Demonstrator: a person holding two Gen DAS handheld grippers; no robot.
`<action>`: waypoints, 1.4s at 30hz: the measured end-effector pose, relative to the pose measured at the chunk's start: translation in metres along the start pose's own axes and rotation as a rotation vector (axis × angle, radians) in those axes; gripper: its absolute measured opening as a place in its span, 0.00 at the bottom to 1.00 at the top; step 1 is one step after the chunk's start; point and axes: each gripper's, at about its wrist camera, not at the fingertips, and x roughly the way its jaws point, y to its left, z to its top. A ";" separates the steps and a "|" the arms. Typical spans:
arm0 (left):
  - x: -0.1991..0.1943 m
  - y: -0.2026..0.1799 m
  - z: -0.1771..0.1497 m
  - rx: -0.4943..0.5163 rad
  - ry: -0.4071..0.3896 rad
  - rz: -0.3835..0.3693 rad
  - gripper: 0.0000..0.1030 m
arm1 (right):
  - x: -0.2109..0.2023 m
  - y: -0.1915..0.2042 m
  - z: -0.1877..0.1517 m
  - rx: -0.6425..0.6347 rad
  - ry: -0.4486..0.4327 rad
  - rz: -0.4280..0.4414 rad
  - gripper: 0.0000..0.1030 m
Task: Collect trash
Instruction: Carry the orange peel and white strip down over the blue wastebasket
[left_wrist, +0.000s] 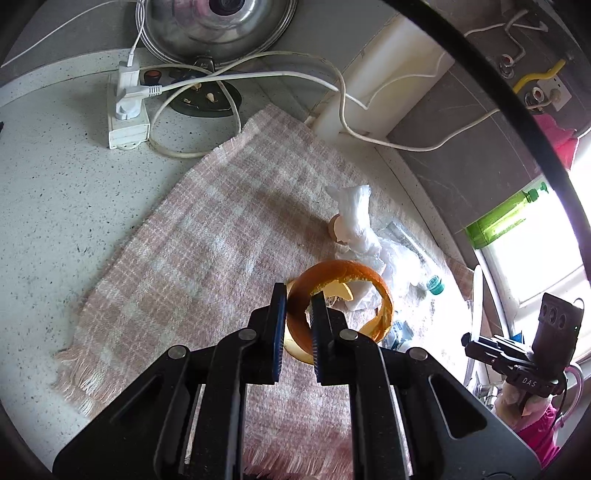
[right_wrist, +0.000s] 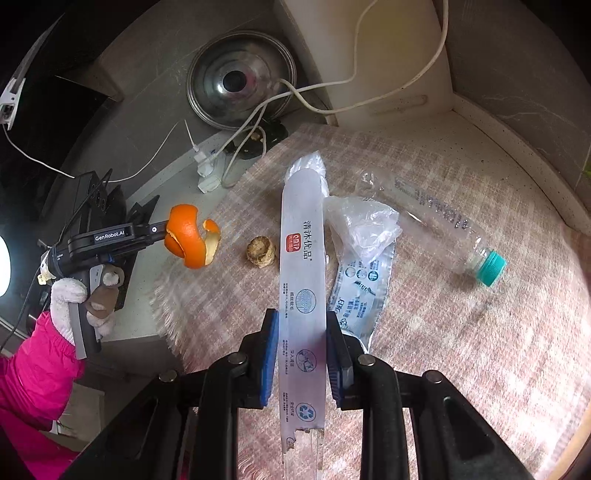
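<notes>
My left gripper (left_wrist: 298, 299) is shut on a curled orange peel (left_wrist: 343, 277) and holds it above the pink checked cloth (left_wrist: 207, 229); the peel (right_wrist: 190, 236) also shows in the right wrist view. My right gripper (right_wrist: 301, 319) is shut on a long silver wrapper strip (right_wrist: 303, 258) with printed text, held above the cloth (right_wrist: 461, 350). On the cloth lie an eggshell piece (right_wrist: 261, 252), a crumpled clear plastic bag (right_wrist: 364, 225), a printed blue-white packet (right_wrist: 356, 295) and an empty clear bottle (right_wrist: 443, 229) with a teal cap.
A white power strip (left_wrist: 125, 107) with plugs and cables sits on the speckled counter (left_wrist: 55, 192). A steel pot lid (left_wrist: 218, 26) leans at the back wall. A white cutting board (left_wrist: 388, 74) stands behind the cloth. A green bottle (left_wrist: 502, 218) lies on the windowsill.
</notes>
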 end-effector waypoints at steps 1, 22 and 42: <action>-0.003 0.000 -0.003 0.010 0.001 0.007 0.10 | -0.001 0.001 -0.003 0.009 -0.003 0.000 0.23; -0.059 0.010 -0.094 0.187 0.073 -0.009 0.10 | -0.011 0.073 -0.102 0.200 -0.074 -0.005 0.23; -0.069 0.062 -0.183 0.249 0.213 -0.005 0.10 | 0.035 0.154 -0.179 0.247 -0.008 0.009 0.23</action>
